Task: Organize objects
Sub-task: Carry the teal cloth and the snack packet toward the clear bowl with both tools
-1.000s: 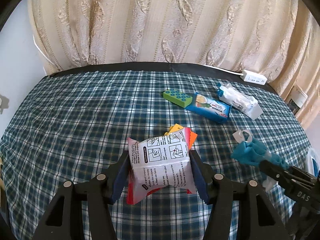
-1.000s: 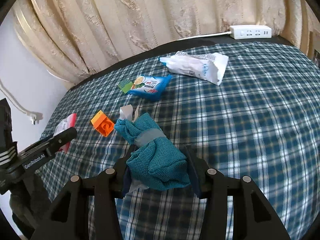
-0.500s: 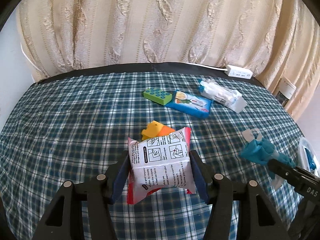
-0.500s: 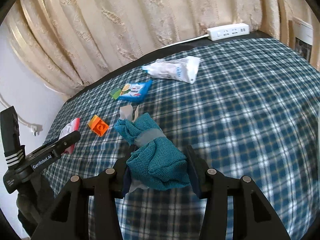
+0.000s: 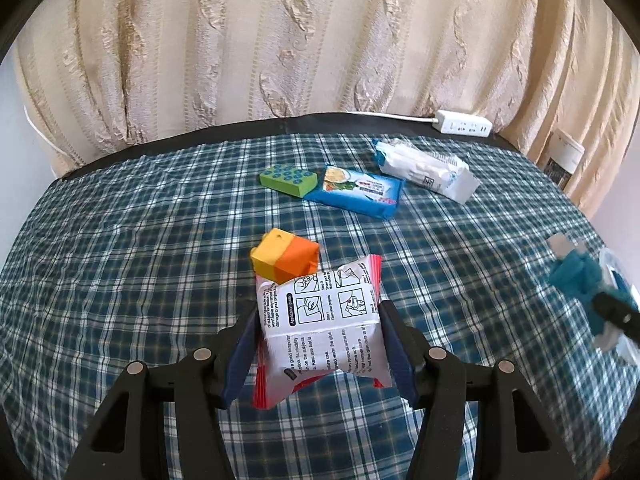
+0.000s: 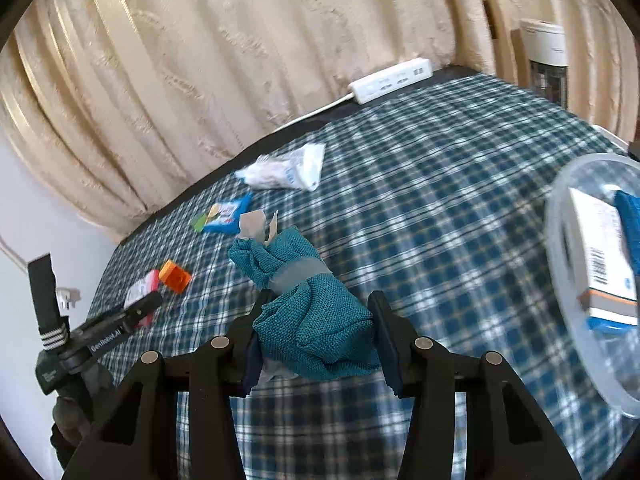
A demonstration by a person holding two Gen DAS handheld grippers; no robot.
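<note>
From the left wrist view, the left hand-held gripper (image 5: 320, 332) is clamped on a white-and-red sachet (image 5: 320, 324) printed with instruction panels, carried above the checked tabletop (image 5: 120, 264); an orange-and-yellow block (image 5: 285, 255) lies just beyond it, and a green block (image 5: 289, 178), blue packet (image 5: 358, 192) and white pouch (image 5: 426, 170) sit further back. From the right wrist view, the right hand-held gripper (image 6: 316, 332) pinches a rolled teal cloth (image 6: 308, 300) banded with grey tape, its long axis running away from the camera. The clear container (image 6: 560, 264) (already holding a box) lies close on the right, so the right hand is nearer and the cloth should probably go in first.
</note>
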